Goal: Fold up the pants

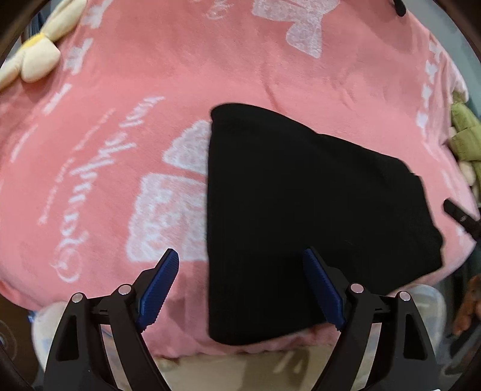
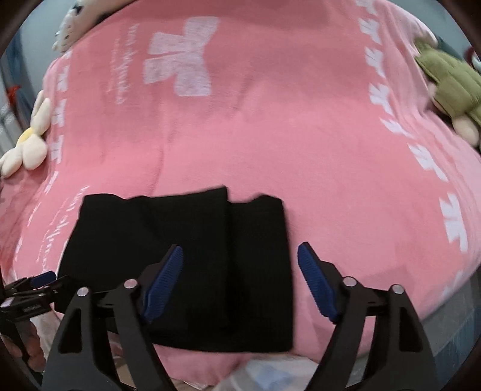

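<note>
Black pants [image 1: 300, 195] lie folded into a compact stack on a pink blanket [image 1: 150, 75], near its front edge. My left gripper [image 1: 239, 254] hovers open over the stack's left edge: one blue pad is above the blanket, the other above the black cloth, and nothing is held. In the right wrist view the pants [image 2: 180, 228] show two overlapping folded layers. My right gripper [image 2: 240, 249] stands open above their right half, also holding nothing. The left gripper [image 2: 33, 288] shows at the left edge of this view, beside the pants.
A cream flower plush [image 1: 36, 57] [image 2: 30, 141] lies at the blanket's left side. A green plush [image 1: 464, 135] [image 2: 454, 84] sits at the right, and a white plush [image 2: 72, 27] at the far left corner. The blanket's front edge drops off just below the pants.
</note>
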`<state>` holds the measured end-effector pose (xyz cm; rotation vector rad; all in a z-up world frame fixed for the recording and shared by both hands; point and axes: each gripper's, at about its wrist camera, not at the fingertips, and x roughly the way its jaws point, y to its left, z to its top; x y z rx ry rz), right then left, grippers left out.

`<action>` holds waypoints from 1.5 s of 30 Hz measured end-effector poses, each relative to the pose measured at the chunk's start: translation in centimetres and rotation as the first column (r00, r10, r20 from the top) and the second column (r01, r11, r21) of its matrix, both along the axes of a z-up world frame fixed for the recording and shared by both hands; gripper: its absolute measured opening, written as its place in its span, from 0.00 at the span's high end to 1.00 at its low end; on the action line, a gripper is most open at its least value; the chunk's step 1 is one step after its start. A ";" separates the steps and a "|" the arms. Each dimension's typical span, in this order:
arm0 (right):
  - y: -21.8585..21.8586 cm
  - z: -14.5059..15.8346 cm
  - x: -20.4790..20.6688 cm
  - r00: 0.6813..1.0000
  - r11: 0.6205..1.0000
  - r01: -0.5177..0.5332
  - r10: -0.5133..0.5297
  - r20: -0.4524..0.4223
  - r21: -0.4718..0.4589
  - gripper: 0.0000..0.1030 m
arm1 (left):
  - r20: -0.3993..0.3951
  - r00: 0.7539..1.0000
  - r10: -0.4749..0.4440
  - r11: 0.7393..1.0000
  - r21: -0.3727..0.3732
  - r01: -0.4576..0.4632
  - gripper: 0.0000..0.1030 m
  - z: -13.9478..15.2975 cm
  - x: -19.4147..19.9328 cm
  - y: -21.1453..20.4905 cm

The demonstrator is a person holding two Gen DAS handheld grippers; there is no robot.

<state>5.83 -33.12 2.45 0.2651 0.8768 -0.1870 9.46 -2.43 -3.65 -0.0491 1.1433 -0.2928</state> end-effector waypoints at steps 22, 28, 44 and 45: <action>2.3 1.3 -0.4 0.984 0.938 -0.174 0.151 0.097 0.300 0.69 | 0.041 0.999 -0.013 0.936 -0.352 0.027 0.84 3.0 2.7 4.4; 6.6 -4.9 -0.4 0.977 0.950 -0.176 0.200 -0.071 0.257 0.48 | -0.009 0.999 0.035 0.992 -0.117 -0.036 0.59 1.0 1.1 7.8; 11.1 -2.7 2.6 0.965 0.968 -0.252 0.253 -0.065 0.018 0.24 | 0.143 0.990 -0.020 0.977 0.212 -0.010 0.28 3.2 -0.9 2.6; 11.1 -4.2 3.5 0.963 0.968 -0.247 0.250 -0.102 0.042 0.33 | 0.134 0.991 -0.018 0.975 0.222 -0.012 0.28 2.8 -0.8 2.4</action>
